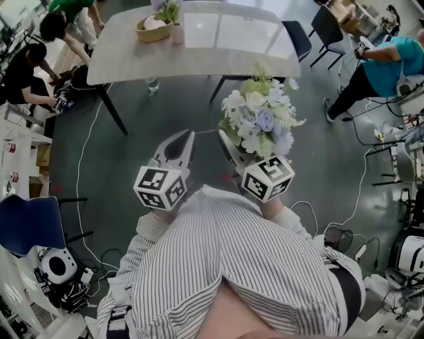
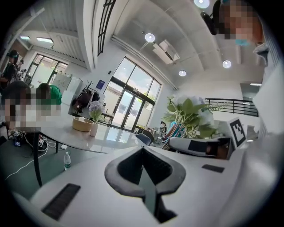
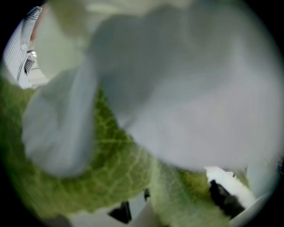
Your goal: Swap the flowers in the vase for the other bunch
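Petals and a veined green leaf fill the right gripper view, because the right gripper (image 1: 229,141) carries the new bunch (image 1: 262,118) close above its own camera. Its jaws pinch the stems low down, so the heads stand upright and clear of the person's striped shirt (image 1: 232,265). The bunch looks like cloth or plastic: soft white and pale lilac blooms, matt leaves with raised veins and a few feathery sprigs.

The left gripper (image 2: 143,165) has its jaws pressed together on nothing. It is probably kept free to lift the old flowers out.

Both grippers hang over the dark floor (image 1: 132,165), well short of the bench (image 1: 225,46) at the far side. That bench has a pale, smooth, rounded top on dark legs. On it a small light vase (image 1: 177,33), narrow and upright, holds the purple flowers (image 1: 167,9), just beside a shallow tan bowl (image 1: 154,30). A clear bottle (image 1: 153,84) stands on the floor under the bench edge.
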`<state>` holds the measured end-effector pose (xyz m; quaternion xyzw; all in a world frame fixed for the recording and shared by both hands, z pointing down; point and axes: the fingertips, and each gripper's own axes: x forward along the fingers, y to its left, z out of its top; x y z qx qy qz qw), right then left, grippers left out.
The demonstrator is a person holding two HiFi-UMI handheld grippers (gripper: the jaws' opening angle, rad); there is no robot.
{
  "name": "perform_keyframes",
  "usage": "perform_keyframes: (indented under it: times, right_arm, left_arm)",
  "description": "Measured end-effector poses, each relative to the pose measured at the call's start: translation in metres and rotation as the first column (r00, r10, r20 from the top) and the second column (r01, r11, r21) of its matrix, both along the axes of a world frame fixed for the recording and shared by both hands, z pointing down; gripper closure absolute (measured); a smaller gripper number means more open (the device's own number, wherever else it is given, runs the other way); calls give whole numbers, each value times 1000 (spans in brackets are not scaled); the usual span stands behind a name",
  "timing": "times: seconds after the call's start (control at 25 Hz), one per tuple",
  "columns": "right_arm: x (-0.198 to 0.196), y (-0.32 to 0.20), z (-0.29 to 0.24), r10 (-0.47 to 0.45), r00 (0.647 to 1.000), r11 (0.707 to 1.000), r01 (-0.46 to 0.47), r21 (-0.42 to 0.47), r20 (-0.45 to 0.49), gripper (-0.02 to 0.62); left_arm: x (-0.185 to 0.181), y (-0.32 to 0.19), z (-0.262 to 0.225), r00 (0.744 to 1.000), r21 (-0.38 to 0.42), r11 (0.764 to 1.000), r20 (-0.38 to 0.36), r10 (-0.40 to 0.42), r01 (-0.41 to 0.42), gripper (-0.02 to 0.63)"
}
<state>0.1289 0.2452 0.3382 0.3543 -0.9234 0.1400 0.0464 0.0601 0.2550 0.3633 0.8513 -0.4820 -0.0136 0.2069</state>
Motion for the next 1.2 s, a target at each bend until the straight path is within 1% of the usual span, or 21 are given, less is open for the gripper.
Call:
perform_keyframes:
  times: [0.2,0.36,0.52,0.8,1.08,1.2]
  right_arm:
    - [10,-34,6,-4,1000,1000,4,-2,-9,558]
    - [8,-44,11,-4,1000,1000,4,-23,5,558]
    - [13,-52,16,22,1000,999,-21,-38,16,558]
    - [6,-76,29,29,1000,997,-28,-70,3,557]
    - [-9,-124,28,44,999,997,-44,-71,6,557]
    - [-22,-152,24,64,998,995,-62,-78,19,557]
  left_arm:
    - [14,-30,6,1000,-13,1000,2,-6,6,594]
    - [11,-38,11,1000,-37,999,15,-13,14,594]
    - [12,-42,15,1000,-53,998,22,-23,24,594]
    - [4,-69,27,1000,-81,997,18,-13,14,594]
    - [-14,-120,21,1000,-68,998,15,4,-3,594]
    - [-29,-146,15,1000,-62,998,24,10,-8,594]
